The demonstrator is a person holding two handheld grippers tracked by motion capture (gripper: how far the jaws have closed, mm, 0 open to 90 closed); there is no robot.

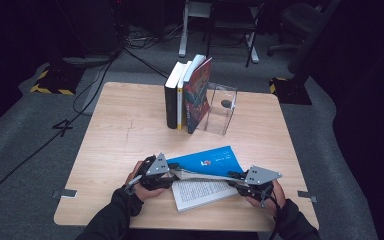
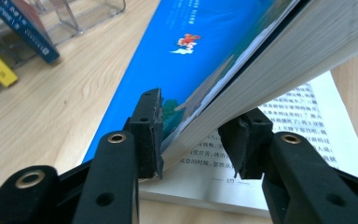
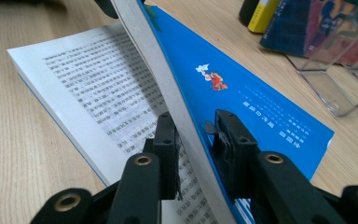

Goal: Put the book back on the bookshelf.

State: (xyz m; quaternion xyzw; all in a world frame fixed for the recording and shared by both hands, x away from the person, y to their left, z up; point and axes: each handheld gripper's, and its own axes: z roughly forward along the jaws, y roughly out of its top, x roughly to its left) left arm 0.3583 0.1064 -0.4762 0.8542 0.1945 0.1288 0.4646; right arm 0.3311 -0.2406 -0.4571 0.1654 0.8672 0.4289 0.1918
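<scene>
An open book (image 1: 205, 172) with a blue cover is lying at the near edge of the desk (image 1: 115, 130), between the person's two hands, and its upper block of pages with the cover is being held raised off the printed page below. The left tongs (image 1: 172, 172) are being held at the book's left end: in the left gripper view (image 2: 198, 137) one pad is seen lying against the blue cover, while the other pad is standing just off the white page edges, so the jaws are set apart around the lifted block rather than pinching it. The right tongs (image 1: 236, 181) are being kept at the book's right end; in the right gripper view (image 3: 193, 149) the raised sheaf is seen passing between the two pads, which are sitting close on either side, and whether they are pressing cannot be told. Farther back on the desk, a row of upright books (image 1: 187, 95) is being propped against a clear plastic bookend (image 1: 222, 107), well apart from the open book.
</scene>
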